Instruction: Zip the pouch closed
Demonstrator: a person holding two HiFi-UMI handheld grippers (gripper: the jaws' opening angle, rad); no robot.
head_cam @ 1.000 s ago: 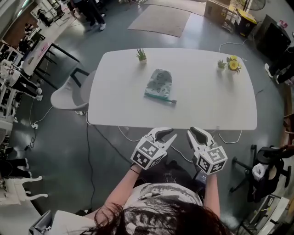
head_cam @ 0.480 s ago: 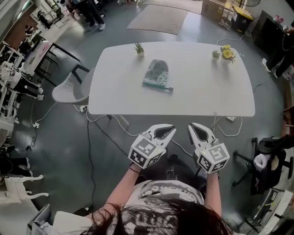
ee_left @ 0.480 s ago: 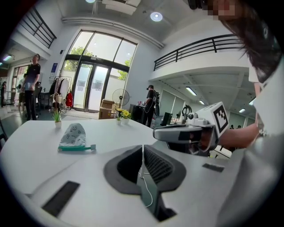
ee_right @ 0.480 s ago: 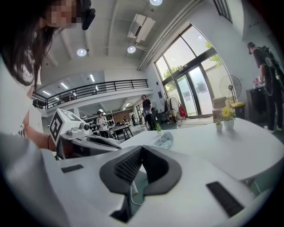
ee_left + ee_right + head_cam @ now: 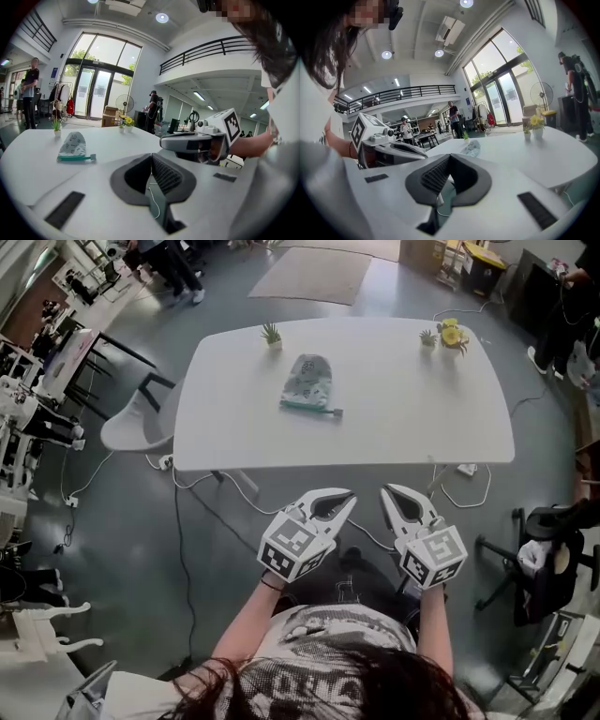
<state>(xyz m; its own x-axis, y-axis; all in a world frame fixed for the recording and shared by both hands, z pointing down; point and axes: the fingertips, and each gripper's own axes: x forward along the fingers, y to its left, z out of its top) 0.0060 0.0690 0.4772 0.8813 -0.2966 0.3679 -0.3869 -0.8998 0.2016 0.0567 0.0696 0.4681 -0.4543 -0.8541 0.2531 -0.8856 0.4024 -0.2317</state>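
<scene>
Below the near edge of the white rounded table [image 5: 412, 399], over the grey floor, I have both tongs hanging side by side, well short of the work. The left gripper [image 5: 349, 495] is clenched on nothing. Its ribbed dark pads meet in its own view, with only the tabletop beyond them. The right gripper [image 5: 386, 491] is the same, pinched tight and empty.

That closing is the fresh change. A second ago both pairs of jaws stood apart, and they have just been coming together with nothing between them. To my mind that does no work on the task. It reads as a reset, or as a pose before or after handling.

The pale patterned fabric pouch with a teal zip band [image 5: 307, 381] lies flat toward the far left of the table, just in front of the small green potted plant [image 5: 271, 334]. Its grey pull sticks out at the band's right end. From this far off I cannot tell whether the zip is run shut.

Compared with the earlier head view, the table now sits higher and further off. The gap between its edge and my tongs has widened, so I have drawn back from it. The pouch keeps its place beside the plant, and the yellow flowers in their little pot [image 5: 452, 334] stay at the far right corner.
</scene>
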